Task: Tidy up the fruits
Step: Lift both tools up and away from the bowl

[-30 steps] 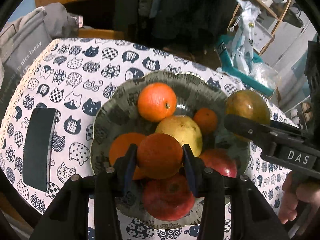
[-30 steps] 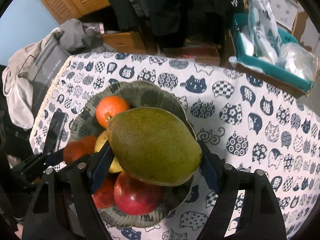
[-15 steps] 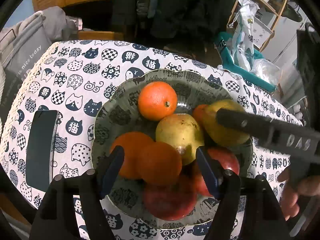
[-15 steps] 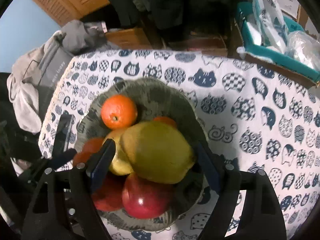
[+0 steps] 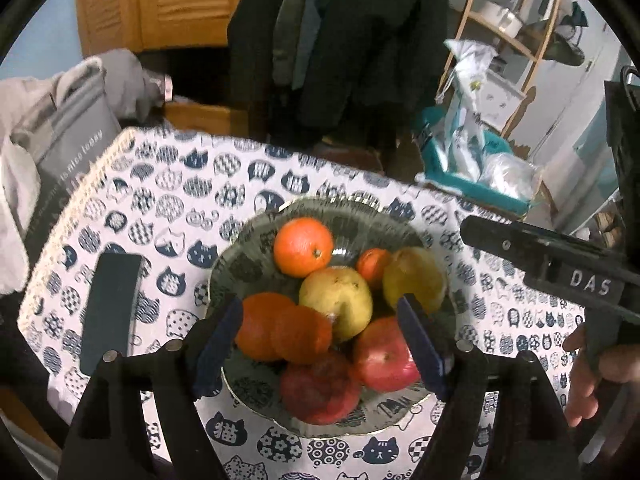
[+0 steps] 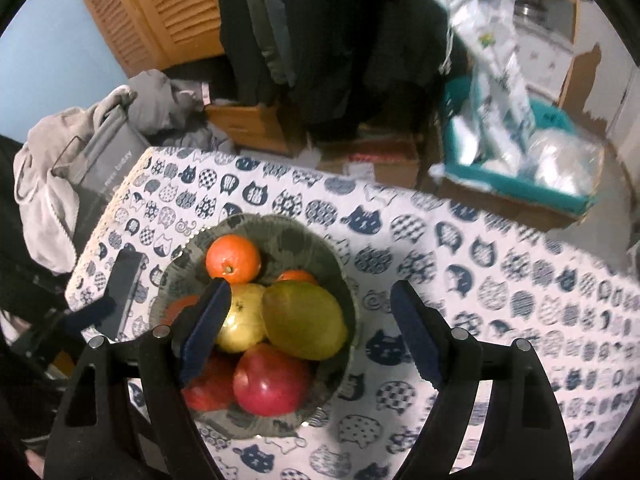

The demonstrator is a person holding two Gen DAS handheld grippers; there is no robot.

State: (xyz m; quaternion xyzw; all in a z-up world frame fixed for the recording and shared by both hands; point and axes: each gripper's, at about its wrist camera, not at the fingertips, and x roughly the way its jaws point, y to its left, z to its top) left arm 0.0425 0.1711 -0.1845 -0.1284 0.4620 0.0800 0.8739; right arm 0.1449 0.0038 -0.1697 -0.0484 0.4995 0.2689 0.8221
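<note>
A grey patterned bowl (image 5: 240, 272) on the cat-print tablecloth holds several fruits: oranges (image 5: 303, 246), a yellow pear (image 5: 335, 300), a green-yellow mango (image 5: 414, 278) and red apples (image 5: 382, 354). My left gripper (image 5: 320, 340) is open and empty above the bowl's near side. My right gripper (image 6: 310, 332) is open and empty above the bowl (image 6: 320, 248); the mango (image 6: 304, 322) lies free among the fruit, beside a red apple (image 6: 272, 378) and an orange (image 6: 233, 259). The right gripper also shows at the right in the left wrist view (image 5: 560, 264).
A dark phone (image 5: 110, 312) lies on the cloth left of the bowl, also in the right wrist view (image 6: 124, 292). A grey bag (image 6: 92, 160) sits at the table's far left corner. A teal bin with plastic bags (image 6: 520, 160) stands beyond the far edge.
My left gripper let go of an orange into the bowl and drew back. My right gripper let go of the mango into the bowl and lifted away, jaws wide.
</note>
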